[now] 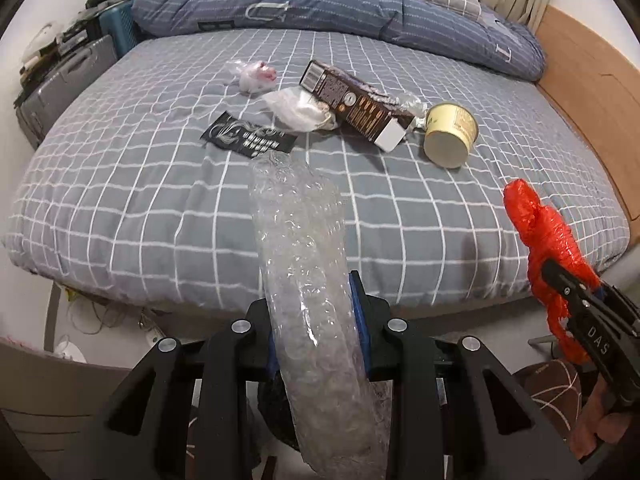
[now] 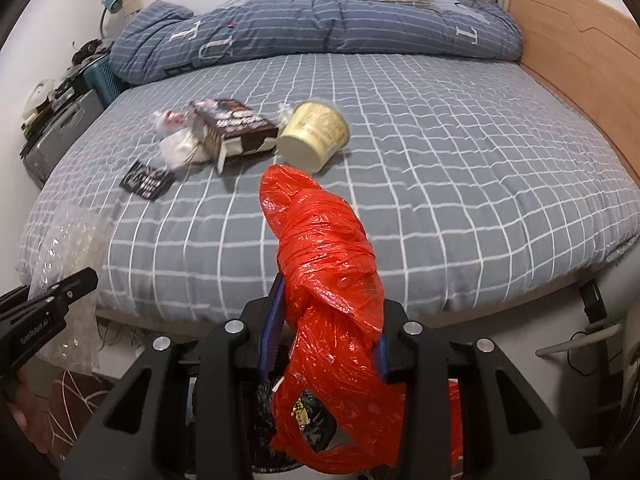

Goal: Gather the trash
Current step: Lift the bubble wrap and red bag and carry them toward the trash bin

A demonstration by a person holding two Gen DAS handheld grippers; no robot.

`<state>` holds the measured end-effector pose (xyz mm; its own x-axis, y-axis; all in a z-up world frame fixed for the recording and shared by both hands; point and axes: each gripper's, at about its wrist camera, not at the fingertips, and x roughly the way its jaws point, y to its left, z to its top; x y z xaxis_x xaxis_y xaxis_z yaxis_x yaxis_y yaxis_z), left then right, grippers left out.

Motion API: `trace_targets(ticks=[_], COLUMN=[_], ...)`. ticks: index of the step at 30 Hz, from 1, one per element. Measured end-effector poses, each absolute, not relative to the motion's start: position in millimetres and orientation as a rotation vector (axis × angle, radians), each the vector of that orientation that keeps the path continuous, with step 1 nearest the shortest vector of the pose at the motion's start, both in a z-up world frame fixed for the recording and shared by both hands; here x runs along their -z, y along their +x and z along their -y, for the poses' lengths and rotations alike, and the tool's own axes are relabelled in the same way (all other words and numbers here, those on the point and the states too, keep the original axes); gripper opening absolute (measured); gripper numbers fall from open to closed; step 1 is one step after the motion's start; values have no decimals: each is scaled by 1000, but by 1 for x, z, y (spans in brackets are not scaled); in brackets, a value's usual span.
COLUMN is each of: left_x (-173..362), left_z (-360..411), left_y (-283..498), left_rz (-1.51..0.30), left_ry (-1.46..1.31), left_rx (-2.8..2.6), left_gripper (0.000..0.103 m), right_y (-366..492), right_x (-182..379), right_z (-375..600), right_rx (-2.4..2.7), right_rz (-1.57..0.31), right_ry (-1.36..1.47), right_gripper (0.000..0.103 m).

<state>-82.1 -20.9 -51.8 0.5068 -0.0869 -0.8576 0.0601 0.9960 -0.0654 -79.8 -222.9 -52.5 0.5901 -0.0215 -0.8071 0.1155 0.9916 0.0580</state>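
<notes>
Left wrist view: your left gripper clamps a bubble-wrap roll above the bed edge; carton, cup and black packet remain on the checked bedspread. Right wrist view: your right gripper pinches a red plastic bag over a dark-lined bin; its slack tail could snag your fingers on release and miss.

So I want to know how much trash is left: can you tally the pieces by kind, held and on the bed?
Held in grippers: 2 (bubble wrap, red plastic bag)
Clear crumpled plastic bags: 2
Dark carton: 1
Yellow tub: 1
Black packet: 1
Total: 7
</notes>
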Motion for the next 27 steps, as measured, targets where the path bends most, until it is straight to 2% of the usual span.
trace_targets(ticks=[10,27], left_x=[76,172], left_z=[-1,-37], left_y=[-116,-151], left_rz=[-1050,-1152], left_ry=[-50,-56], left_rx=[80,37], left_gripper=[28,28], right_y=[-110,-129], right_x=[78,154], right_z=[190,139], right_rx=[43,-37], right_rz=[-964,-1076], right_ry=[92,17], right_gripper=[35,35])
